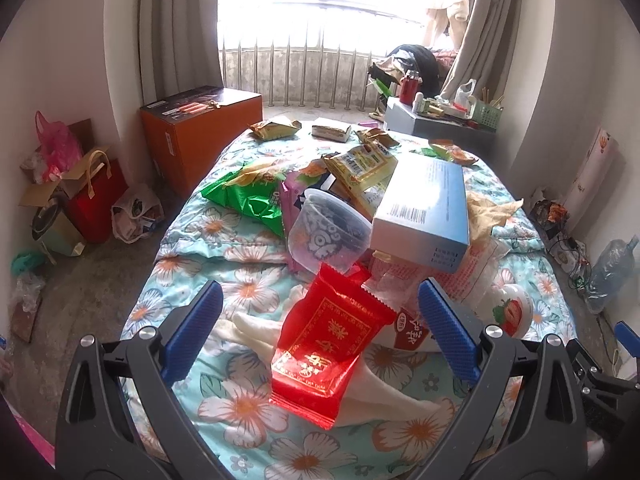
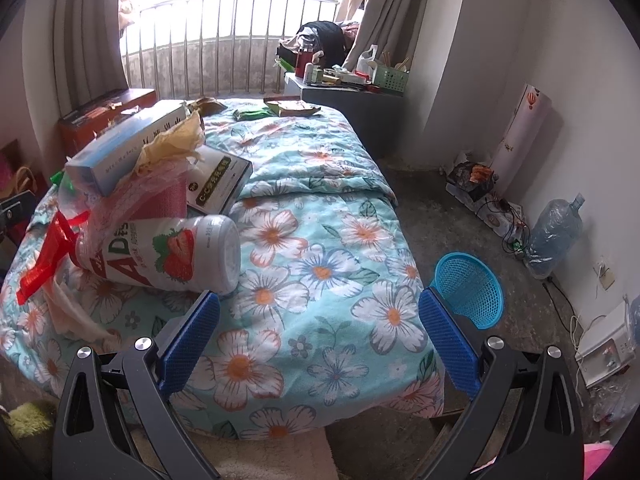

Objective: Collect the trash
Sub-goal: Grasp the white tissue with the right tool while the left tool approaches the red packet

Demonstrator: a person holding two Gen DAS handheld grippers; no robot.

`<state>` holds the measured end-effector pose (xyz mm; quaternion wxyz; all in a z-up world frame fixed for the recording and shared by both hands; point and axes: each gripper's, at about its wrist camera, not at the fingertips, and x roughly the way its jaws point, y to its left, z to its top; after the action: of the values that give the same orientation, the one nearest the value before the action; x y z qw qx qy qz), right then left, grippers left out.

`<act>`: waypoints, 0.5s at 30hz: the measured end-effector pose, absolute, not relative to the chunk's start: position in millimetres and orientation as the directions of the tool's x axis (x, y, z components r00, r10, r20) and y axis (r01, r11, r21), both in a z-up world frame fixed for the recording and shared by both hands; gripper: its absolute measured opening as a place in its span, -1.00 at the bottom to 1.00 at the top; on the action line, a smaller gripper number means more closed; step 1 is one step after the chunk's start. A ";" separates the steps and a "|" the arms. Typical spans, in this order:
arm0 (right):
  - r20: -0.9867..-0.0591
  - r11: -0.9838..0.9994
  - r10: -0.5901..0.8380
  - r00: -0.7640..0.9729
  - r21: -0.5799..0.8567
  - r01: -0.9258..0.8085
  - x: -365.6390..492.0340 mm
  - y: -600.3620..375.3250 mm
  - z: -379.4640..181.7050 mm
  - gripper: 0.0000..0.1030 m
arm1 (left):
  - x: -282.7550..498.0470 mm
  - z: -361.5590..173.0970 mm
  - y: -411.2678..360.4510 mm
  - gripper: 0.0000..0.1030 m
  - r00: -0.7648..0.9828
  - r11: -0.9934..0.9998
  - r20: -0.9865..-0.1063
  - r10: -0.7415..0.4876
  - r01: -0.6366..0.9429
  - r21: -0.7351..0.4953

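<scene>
A pile of trash covers the floral quilt [image 1: 248, 292]. Nearest is a red snack wrapper [image 1: 324, 344], standing between the wide-apart fingers of my open left gripper [image 1: 320, 336], not gripped. Behind it lie a clear plastic cup [image 1: 328, 232], a white-and-blue carton [image 1: 424, 208], a green bag [image 1: 244, 196] and a strawberry drink bottle [image 1: 512, 308]. My right gripper [image 2: 320, 340] is open over bare quilt [image 2: 320, 280], with the strawberry bottle [image 2: 172, 252] just left of its left finger. A blue mesh wastebasket [image 2: 468, 288] stands on the floor beside the bed, behind the right finger.
More wrappers [image 1: 276, 128] lie at the far end of the bed. An orange box [image 1: 196, 132] and a red bag [image 1: 100, 196] stand on the floor at left. A grey cluttered side table [image 2: 344, 92], a water jug [image 2: 556, 228] and cables [image 2: 512, 224] are at right.
</scene>
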<state>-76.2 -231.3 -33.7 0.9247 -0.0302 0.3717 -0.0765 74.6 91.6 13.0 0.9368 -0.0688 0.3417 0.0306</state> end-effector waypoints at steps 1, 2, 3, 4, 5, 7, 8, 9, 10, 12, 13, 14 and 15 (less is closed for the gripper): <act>-0.671 0.989 -0.146 0.727 -0.092 0.114 -75.4 -233.6 -30.4 0.88 | 76.0 13.0 96.2 0.83 0.775 0.987 -0.632 -0.004 -0.098 -0.127; -0.656 0.992 -0.124 0.745 -0.069 0.105 -74.8 -235.9 -27.3 0.88 | 77.1 13.5 100.8 0.83 0.787 0.985 -0.616 -0.023 -0.086 -0.147; -0.640 0.994 -0.103 0.761 -0.045 0.096 -74.0 -237.7 -24.4 0.88 | 78.0 13.9 105.8 0.83 0.801 0.983 -0.597 -0.045 -0.070 -0.167; -0.626 0.996 -0.080 0.775 -0.018 0.088 -72.2 -240.0 -21.7 0.88 | 78.8 14.0 111.0 0.83 0.814 0.981 -0.577 -0.067 -0.051 -0.186; -0.615 0.997 -0.055 0.786 0.012 0.079 -70.5 -242.5 -19.0 0.88 | 79.6 13.7 116.4 0.83 0.825 0.979 -0.557 -0.089 -0.032 -0.203; -0.603 0.994 0.007 0.798 0.090 0.059 -65.6 -248.5 -14.3 0.88 | 82.0 11.9 127.6 0.83 0.843 0.974 -0.525 -0.120 -0.004 -0.228; -0.596 0.990 0.043 0.802 0.136 0.047 -63.2 -251.4 -12.6 0.88 | 82.4 10.8 132.5 0.83 0.850 0.972 -0.512 -0.125 0.002 -0.235; -0.590 0.982 0.085 0.803 0.188 0.034 -60.7 -255.4 -11.2 0.88 | 83.7 10.0 137.0 0.83 0.856 0.971 -0.502 -0.127 0.005 -0.237; -0.588 0.972 0.122 0.800 0.233 0.023 -57.7 -257.6 -11.0 0.88 | 84.1 9.4 142.6 0.83 0.859 0.969 -0.493 -0.135 0.011 -0.245; -0.579 0.945 0.211 0.788 0.327 -0.012 -52.1 -262.6 -12.3 0.88 | 84.9 7.9 154.8 0.83 0.863 0.960 -0.477 -0.163 0.027 -0.278; -0.572 0.931 0.250 0.781 0.364 -0.031 -49.8 -263.8 -13.8 0.87 | 84.8 7.7 160.6 0.83 0.864 0.955 -0.471 -0.178 0.036 -0.295; -0.567 0.920 0.277 0.775 0.388 -0.045 -47.9 -263.3 -15.7 0.87 | 84.4 7.2 165.2 0.83 0.862 0.949 -0.466 -0.197 0.049 -0.311; -0.565 0.912 0.300 0.769 0.406 -0.057 -45.6 -263.0 -17.8 0.80 | 84.9 7.1 169.8 0.83 0.859 0.941 -0.462 -0.220 0.063 -0.331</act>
<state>-45.6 -263.0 -17.8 0.9218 0.1861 0.3260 0.0967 84.9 169.8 7.1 0.9518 -0.1542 0.2545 -0.0742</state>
